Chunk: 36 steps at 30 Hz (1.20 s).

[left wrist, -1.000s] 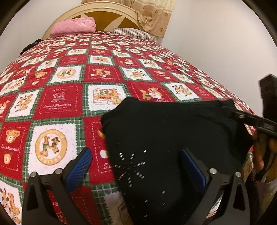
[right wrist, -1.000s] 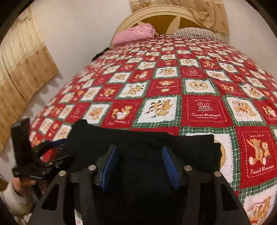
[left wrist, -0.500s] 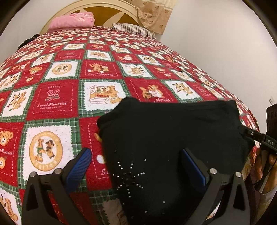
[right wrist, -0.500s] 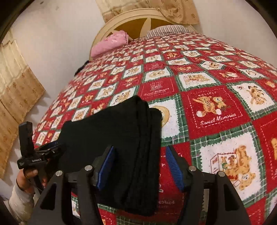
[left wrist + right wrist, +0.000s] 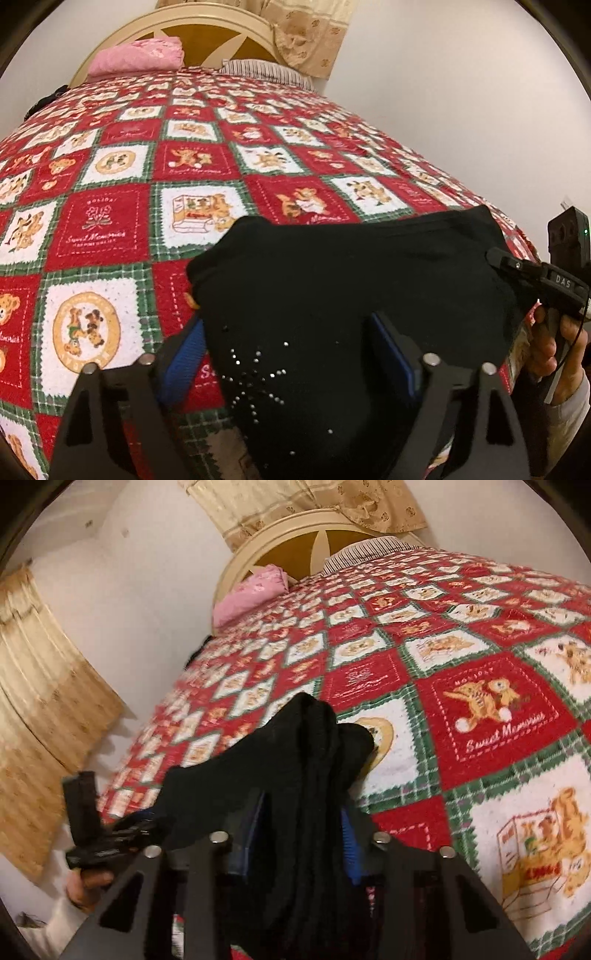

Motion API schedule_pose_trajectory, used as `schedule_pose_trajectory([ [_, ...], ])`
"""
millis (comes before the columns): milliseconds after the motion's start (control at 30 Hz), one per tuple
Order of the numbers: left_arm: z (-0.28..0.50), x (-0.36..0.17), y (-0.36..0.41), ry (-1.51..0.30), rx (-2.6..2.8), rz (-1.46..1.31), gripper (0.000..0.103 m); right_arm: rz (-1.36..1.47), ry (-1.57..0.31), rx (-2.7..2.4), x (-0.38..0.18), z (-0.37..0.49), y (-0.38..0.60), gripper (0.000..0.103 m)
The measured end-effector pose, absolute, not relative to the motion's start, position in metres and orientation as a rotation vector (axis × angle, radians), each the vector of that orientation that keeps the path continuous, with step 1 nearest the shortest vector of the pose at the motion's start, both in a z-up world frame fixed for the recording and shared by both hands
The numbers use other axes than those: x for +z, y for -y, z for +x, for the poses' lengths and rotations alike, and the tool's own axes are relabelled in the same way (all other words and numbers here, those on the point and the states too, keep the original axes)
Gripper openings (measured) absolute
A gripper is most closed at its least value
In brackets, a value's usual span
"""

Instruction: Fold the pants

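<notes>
— Where are the pants (image 5: 354,280) lying now, and how are your grippers standing to them?

— They are lying on the near edge of the bed cover (image 5: 110,229), already folded into a thick black bundle. My left gripper (image 5: 288,354) is sitting at one end, where the small shiny studs (image 5: 255,373) are showing. Its blue pads (image 5: 184,354) are standing on both sides of the cloth with space between, so I am judging it as released, not pinching. My right gripper (image 5: 301,834) is at the other end; its pads are pressing close on the stacked layers, so I am judging it as clenched on the pants.

— Which way is the long axis running?

— It is running from one gripper to the other, sideways along the bed edge and across the line to the headboard (image 5: 221,40). In the right wrist view I am looking along this axis: the folded edges (image 5: 317,716) are pointing away from me and the left gripper (image 5: 122,834) is at the side, just beside the far end.

— So which hand is nearer for the next fold?

— Both are touching, but only the right one is holding. I think the right end is the one to carry over toward the left.
</notes>
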<state>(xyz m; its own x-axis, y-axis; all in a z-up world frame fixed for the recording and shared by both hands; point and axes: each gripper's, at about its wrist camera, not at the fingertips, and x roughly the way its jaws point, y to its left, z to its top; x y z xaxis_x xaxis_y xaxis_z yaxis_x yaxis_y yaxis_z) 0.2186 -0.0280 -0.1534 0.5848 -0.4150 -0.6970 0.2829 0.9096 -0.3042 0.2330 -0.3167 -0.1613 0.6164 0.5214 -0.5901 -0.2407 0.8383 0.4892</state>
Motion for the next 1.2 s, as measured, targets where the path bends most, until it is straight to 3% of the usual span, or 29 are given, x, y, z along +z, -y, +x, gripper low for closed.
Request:
schedule_pose_trajectory([
  [100,0.217,-0.152,0.023,-0.843,-0.453,-0.201,0.063,0.367,-0.770,0.461,-0.154,0.225,0.316,0.029],
  [167,0.215,-0.152,0.021,-0.835,-0.495,-0.222,0.023,0.351,-0.756,0.470,-0.145,0.219,0.313,0.028],
  [267,0.212,-0.149,0.019,-0.823,-0.508,-0.235,0.018,0.314,-0.723,0.496,-0.127,0.210,0.302,0.026],
  [600,0.188,-0.119,-0.039,-0.725,-0.432,-0.290,0.014,0.177,-0.686,0.614,-0.077,0.230,0.239,0.026],
  [933,0.157,-0.101,-0.150,-0.688,-0.162,-0.291,0.014,0.227,-0.793,0.867,-0.108,0.307,0.108,0.025],
  [1100,0.158,-0.122,-0.186,-0.726,-0.059,-0.305,0.014,0.195,-0.826,0.946,-0.128,0.326,0.036,0.025],
  [1200,0.164,-0.142,-0.185,-0.773,0.001,-0.278,0.032,0.150,-0.868,0.923,-0.145,0.336,0.012,0.026],
])
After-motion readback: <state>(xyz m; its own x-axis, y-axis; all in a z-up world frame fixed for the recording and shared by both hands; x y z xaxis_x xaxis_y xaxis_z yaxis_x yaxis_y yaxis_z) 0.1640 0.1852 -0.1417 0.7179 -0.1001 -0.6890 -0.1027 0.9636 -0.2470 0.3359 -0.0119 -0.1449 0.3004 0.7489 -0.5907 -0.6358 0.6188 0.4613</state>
